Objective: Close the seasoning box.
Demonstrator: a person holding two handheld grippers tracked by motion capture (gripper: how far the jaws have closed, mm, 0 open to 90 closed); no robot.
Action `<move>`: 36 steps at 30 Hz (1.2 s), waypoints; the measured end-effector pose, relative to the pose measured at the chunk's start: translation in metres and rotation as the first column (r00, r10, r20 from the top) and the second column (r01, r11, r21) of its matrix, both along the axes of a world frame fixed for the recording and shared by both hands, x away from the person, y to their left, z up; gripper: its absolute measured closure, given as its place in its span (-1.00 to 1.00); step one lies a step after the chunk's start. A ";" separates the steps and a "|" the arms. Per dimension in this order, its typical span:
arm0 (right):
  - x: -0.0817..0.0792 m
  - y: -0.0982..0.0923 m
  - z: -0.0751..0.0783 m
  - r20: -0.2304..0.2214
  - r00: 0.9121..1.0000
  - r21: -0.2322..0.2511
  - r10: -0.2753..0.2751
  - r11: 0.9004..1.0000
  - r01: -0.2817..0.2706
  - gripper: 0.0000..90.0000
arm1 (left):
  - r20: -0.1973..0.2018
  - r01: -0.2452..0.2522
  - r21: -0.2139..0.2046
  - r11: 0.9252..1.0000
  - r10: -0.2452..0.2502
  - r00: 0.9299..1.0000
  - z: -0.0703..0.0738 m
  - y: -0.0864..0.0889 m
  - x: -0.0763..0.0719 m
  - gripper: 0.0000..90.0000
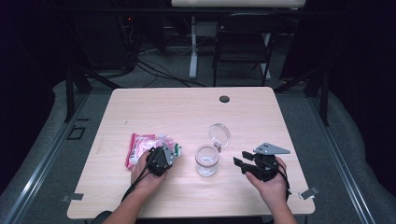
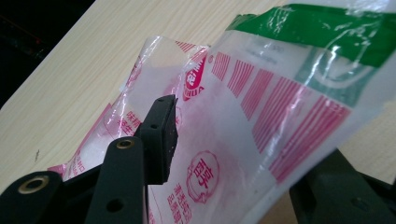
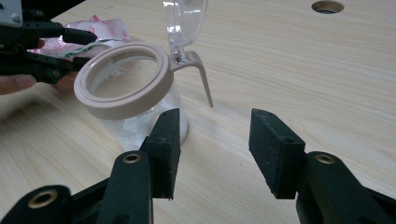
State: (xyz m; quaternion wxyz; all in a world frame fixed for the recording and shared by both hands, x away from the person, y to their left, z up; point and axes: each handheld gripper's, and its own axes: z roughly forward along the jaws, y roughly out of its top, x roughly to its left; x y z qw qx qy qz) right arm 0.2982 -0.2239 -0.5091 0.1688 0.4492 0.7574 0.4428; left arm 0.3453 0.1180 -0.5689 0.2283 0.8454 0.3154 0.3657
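Note:
A clear plastic bag printed in pink, with a green strip at one end, lies left of centre on the wooden table. My left gripper is at the bag's right end. In the left gripper view the bag passes between the jaws of that gripper, which stand apart; one pad is against the film. A small glass jar with a beige rim holds white powder, its clear hinged lid flipped back. My right gripper stands open and empty just right of the jar.
A round cable hole sits near the table's far edge. A black chair and a desk leg stand beyond the table. Bare tabletop stretches behind the jar and along the front edge.

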 end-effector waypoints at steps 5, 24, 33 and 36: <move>-0.002 -0.003 -0.003 -0.008 1.000 -0.004 -0.004 1.000 0.004 0.21 | 0.004 -0.003 0.009 1.000 0.003 1.000 0.000 -0.003 0.003 0.22; -0.003 -0.004 -0.006 -0.014 1.000 0.019 -0.015 1.000 0.015 0.21 | 0.005 -0.019 0.006 1.000 0.019 1.000 0.001 -0.002 0.006 0.43; -0.002 -0.006 -0.008 -0.014 1.000 0.023 -0.020 1.000 0.020 0.21 | -0.006 -0.009 -0.040 0.999 0.009 1.000 0.005 0.004 0.007 0.81; -0.002 -0.007 -0.008 -0.021 1.000 0.022 -0.021 1.000 0.021 0.21 | -0.016 -0.015 -0.066 0.998 0.014 1.000 0.009 0.008 0.007 0.92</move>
